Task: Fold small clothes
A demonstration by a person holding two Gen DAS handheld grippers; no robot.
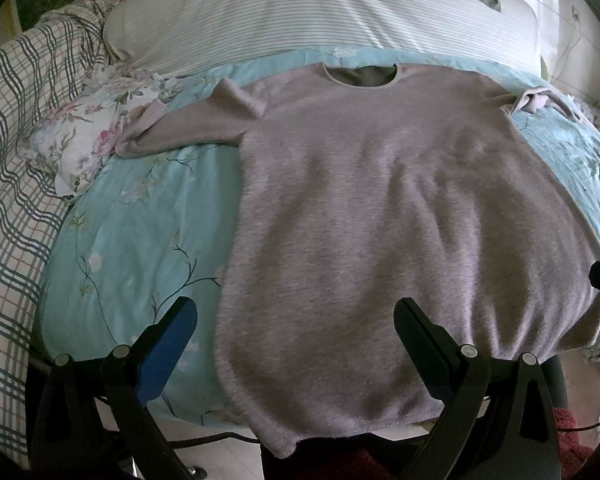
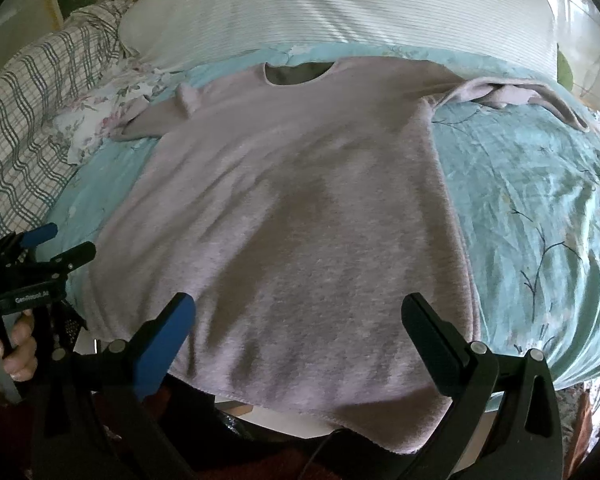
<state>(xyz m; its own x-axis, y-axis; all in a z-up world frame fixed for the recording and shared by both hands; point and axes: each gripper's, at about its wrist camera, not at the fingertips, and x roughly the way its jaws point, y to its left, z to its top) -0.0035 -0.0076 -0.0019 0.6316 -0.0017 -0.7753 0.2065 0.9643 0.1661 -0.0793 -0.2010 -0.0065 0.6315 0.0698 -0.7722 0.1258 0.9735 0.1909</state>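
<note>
A pale mauve fuzzy sweater (image 1: 380, 220) lies spread flat, front up, on a light blue floral quilt (image 1: 140, 240); its neck points away and its hem hangs over the near bed edge. It also shows in the right wrist view (image 2: 300, 220). Its left sleeve (image 1: 188, 124) is bunched toward a floral pillow, its right sleeve (image 2: 512, 96) is crumpled at the far right. My left gripper (image 1: 296, 312) is open over the hem's left part, empty. My right gripper (image 2: 300, 308) is open over the hem's middle, empty. The left gripper also shows at the left edge of the right wrist view (image 2: 66, 246).
A striped white pillow (image 1: 320, 12) lies across the back. A floral pillow (image 1: 92, 128) and a plaid blanket (image 1: 16, 168) lie at the left. The quilt (image 2: 540, 220) stretches right of the sweater. The bed's near edge drops to the floor (image 1: 228, 436).
</note>
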